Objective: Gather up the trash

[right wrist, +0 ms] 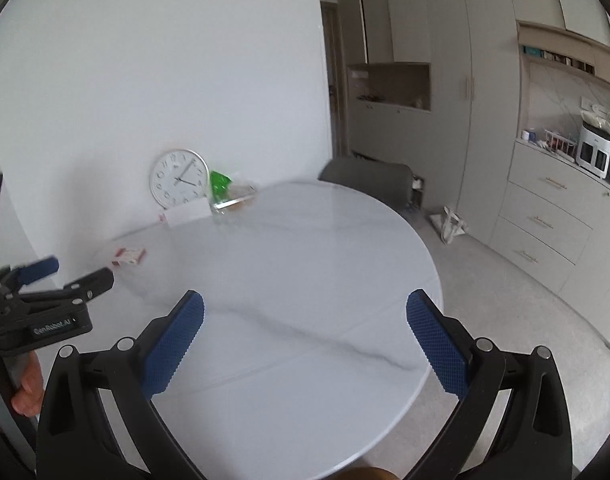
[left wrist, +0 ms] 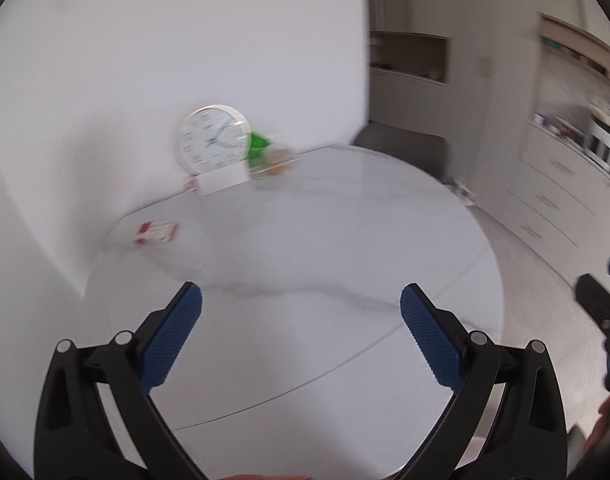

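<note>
both grippers, the left gripper [left wrist: 301,294] and right gripper [right wrist: 305,300], hang wide open and empty over the round table [right wrist: 305,264]. the red-and-white wrapper [right wrist: 129,256] lies flat left of the clock [right wrist: 179,178], the clear container [right wrist: 233,198] just right of it. both look light; pinch an edge.

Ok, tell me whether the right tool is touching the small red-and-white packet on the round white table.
Apart. The right wrist view shows the right tool open and empty above the round white marble table, with bare tabletop between it and the small red-and-white packet.
</note>
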The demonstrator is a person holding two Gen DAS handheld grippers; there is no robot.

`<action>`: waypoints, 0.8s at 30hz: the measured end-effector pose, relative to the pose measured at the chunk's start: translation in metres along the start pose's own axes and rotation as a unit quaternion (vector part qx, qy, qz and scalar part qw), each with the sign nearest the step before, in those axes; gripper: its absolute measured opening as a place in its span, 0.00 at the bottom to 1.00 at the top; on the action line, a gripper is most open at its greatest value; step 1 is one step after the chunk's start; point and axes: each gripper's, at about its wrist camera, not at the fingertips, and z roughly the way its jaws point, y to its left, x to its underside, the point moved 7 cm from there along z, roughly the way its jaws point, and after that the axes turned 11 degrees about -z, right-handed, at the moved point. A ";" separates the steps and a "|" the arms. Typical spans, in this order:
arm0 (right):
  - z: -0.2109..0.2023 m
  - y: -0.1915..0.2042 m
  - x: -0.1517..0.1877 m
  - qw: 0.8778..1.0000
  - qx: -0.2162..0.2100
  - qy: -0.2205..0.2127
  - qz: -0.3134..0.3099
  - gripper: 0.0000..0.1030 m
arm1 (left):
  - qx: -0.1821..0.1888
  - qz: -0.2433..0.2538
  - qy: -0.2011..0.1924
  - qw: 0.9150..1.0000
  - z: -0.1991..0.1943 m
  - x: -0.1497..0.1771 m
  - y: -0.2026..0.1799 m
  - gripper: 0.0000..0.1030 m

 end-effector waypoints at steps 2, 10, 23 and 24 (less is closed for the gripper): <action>0.004 0.008 -0.001 1.000 -0.019 0.005 -0.004 0.98 | -0.010 -0.022 0.011 1.000 0.009 -0.003 0.015 0.92; 0.025 0.038 -0.004 0.999 -0.029 0.030 -0.032 0.98 | -0.011 -0.031 0.029 0.999 0.026 0.007 0.019 0.92; 0.035 0.042 0.008 0.998 -0.018 0.059 -0.030 0.98 | 0.005 -0.018 0.061 0.998 0.041 0.020 0.006 0.92; 0.034 0.041 0.008 0.998 -0.018 0.060 -0.028 0.98 | 0.005 -0.016 0.061 0.998 0.040 0.020 0.005 0.92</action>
